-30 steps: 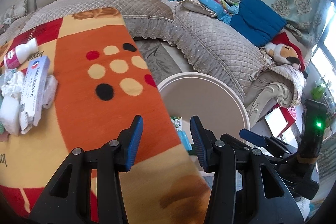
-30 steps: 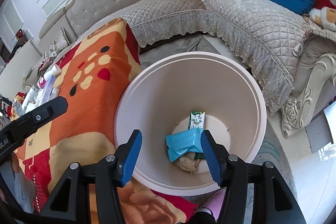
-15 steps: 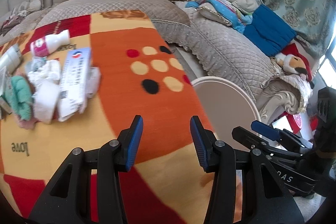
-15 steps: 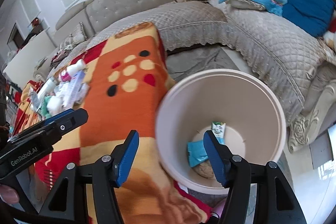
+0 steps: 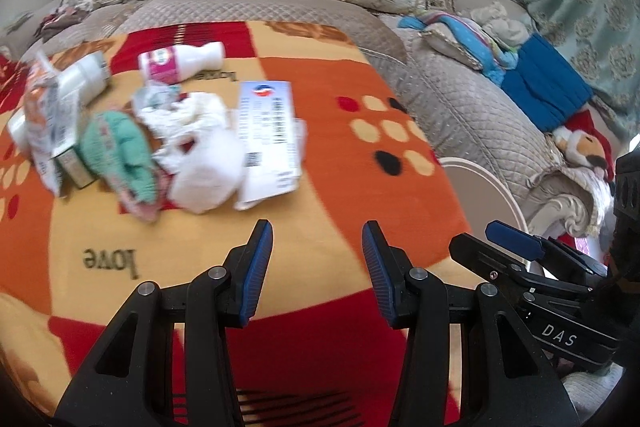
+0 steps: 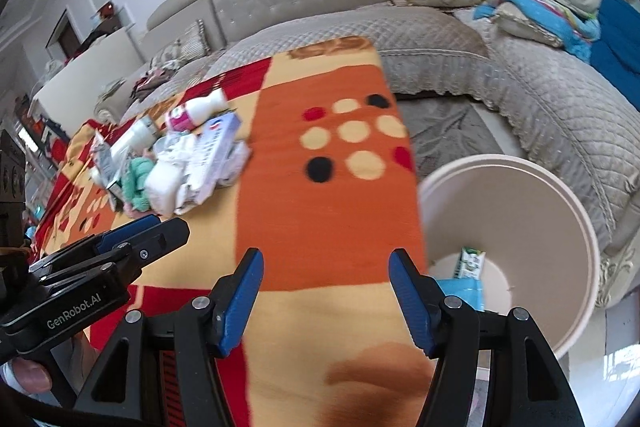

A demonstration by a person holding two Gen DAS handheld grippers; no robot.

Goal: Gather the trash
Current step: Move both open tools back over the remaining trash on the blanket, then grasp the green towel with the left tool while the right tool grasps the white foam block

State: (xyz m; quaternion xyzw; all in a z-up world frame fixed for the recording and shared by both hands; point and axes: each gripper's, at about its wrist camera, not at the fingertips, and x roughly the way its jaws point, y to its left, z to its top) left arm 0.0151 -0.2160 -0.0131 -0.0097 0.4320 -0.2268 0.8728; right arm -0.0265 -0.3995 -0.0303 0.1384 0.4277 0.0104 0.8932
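A pile of trash lies on the orange patterned blanket (image 5: 340, 115): a white flat box (image 5: 269, 131), crumpled white tissue (image 5: 204, 155), a green wad (image 5: 120, 147), a white bottle with pink label (image 5: 180, 59) and a carton (image 5: 52, 115). My left gripper (image 5: 317, 259) is open and empty, short of the pile. My right gripper (image 6: 326, 287) is open and empty over the blanket's edge, left of the cream bin (image 6: 576, 211). The bin holds a blue wrapper (image 6: 464, 287) and a green carton (image 6: 470, 263).
A beige quilted sofa (image 5: 460, 95) wraps around the far side and right, with cushions, blue cloth (image 5: 544, 91) and a plush toy (image 5: 580, 147). The bin's rim (image 5: 492, 183) stands right of the blanket. The right gripper (image 5: 516, 243) shows at the left view's right.
Both grippers have swung left, away from the bin and toward the trash pile on the blanket. Both stay open and empty.
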